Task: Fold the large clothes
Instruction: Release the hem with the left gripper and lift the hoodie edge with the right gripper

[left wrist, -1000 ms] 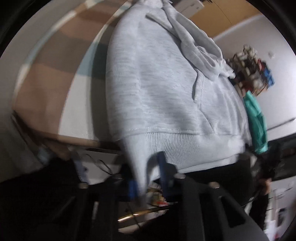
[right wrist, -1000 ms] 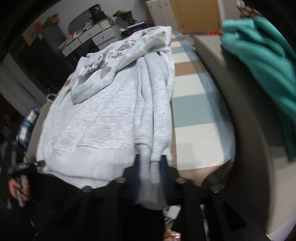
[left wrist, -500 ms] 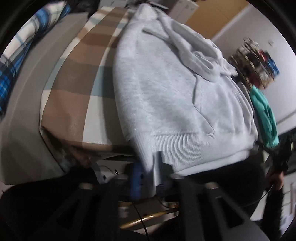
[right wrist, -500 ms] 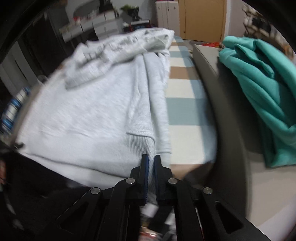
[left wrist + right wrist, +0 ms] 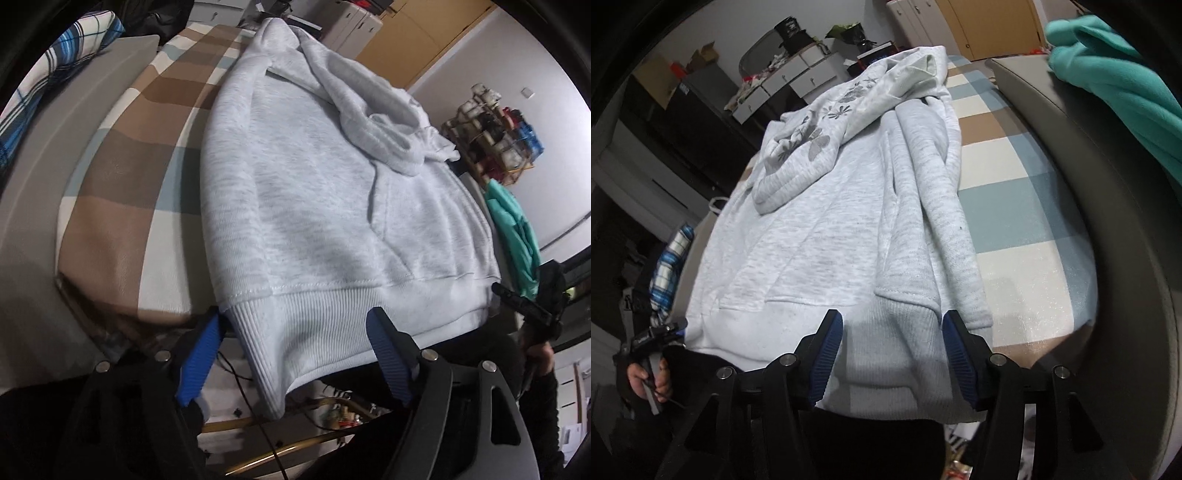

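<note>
A light grey hoodie (image 5: 314, 206) lies spread on a checked cushion (image 5: 122, 206), its ribbed hem hanging over the near edge and its hood folded down onto the chest. My left gripper (image 5: 295, 325) stands with jaws opening at the hem's left corner; the ribbed hem (image 5: 280, 332) lies loose between the blue pads (image 5: 199, 350), which do not press it. In the right wrist view the same hoodie (image 5: 827, 236) shows its flower-printed hood and a sleeve folded along the right side. My right gripper (image 5: 890, 328) has jaws opening around the hem's right corner, pads apart from the cloth.
A teal garment (image 5: 1126, 85) lies on the grey armrest (image 5: 1108, 206) to the right. A blue plaid cloth (image 5: 62, 55) rests on the left armrest. Drawers, cabinets and a cluttered shelf (image 5: 491, 125) stand behind. A hand (image 5: 650, 376) holds the other gripper's handle at lower left.
Both grippers have opened and let go of the hoodie's hem corners. The hem now lies flatter, draped over the cushion's near edge.
</note>
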A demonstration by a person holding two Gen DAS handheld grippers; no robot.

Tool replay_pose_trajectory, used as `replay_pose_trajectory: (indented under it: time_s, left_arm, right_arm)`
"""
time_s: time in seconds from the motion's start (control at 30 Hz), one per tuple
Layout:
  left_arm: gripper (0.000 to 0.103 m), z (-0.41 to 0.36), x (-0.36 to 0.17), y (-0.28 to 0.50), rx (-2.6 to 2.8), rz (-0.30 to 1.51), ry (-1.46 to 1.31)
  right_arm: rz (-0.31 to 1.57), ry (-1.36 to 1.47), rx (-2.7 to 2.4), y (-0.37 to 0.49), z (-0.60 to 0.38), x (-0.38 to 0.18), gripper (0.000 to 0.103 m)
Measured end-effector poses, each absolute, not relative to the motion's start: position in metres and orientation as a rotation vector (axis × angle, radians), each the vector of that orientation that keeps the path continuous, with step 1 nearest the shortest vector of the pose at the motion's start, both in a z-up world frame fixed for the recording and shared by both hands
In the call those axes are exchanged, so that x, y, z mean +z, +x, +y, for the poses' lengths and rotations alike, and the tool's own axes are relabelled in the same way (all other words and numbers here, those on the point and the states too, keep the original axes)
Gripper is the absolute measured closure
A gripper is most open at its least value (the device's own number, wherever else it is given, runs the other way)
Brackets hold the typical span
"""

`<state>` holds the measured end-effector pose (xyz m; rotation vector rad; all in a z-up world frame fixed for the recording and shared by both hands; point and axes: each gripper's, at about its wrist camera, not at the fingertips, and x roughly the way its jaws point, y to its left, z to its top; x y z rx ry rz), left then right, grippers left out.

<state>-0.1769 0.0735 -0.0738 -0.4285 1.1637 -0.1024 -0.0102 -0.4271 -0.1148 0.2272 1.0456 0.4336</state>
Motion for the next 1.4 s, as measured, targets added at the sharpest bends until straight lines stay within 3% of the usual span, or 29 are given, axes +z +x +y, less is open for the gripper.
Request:
replay_pose_trajectory:
  time_s: [0.23, 0.43, 0.67, 0.73, 0.9, 1.0, 1.2, 1.4]
  left_arm:
    - [0.029, 0.081, -0.104, -0.181, -0.169, 1.302, -0.626]
    - [0.029, 0.088, -0.103, -0.174, -0.248, 1.278, -0.719]
    - [0.029, 0.085, -0.098, -0.172, -0.303, 1.246, -0.737]
    - [0.029, 0.087, -0.101, -0.17, -0.315, 1.241, -0.764]
    - [0.029, 0.083, -0.094, -0.169, -0.386, 1.205, -0.779]
    - [0.029, 0.079, -0.086, -0.169, -0.416, 1.179, -0.754]
    - [0.029, 0.08, -0.085, -0.166, -0.418, 1.144, -0.785]
    - [0.029, 0.078, -0.089, -0.162, -0.389, 1.167, -0.746]
  right_arm:
    - [1.025, 0.21, 0.393, -0.015, -0.437, -0.112, 0.049]
    - [1.043, 0.404, 0.454, -0.01, -0.456, -0.115, 0.046]
    - [0.908, 0.36, 0.4, -0.027, -0.475, -0.093, 0.045]
    - [0.935, 0.339, 0.346, -0.022, -0.475, -0.101, 0.037]
    - [1.02, 0.338, 0.349, -0.013, -0.463, -0.124, 0.041]
    - [1.102, 0.552, 0.533, -0.008, -0.46, -0.13, 0.041]
    - [0.939, 0.903, 0.815, -0.002, -0.478, -0.125, 0.041]
    - [1.078, 0.586, 0.583, 0.011, -0.459, -0.142, 0.041]
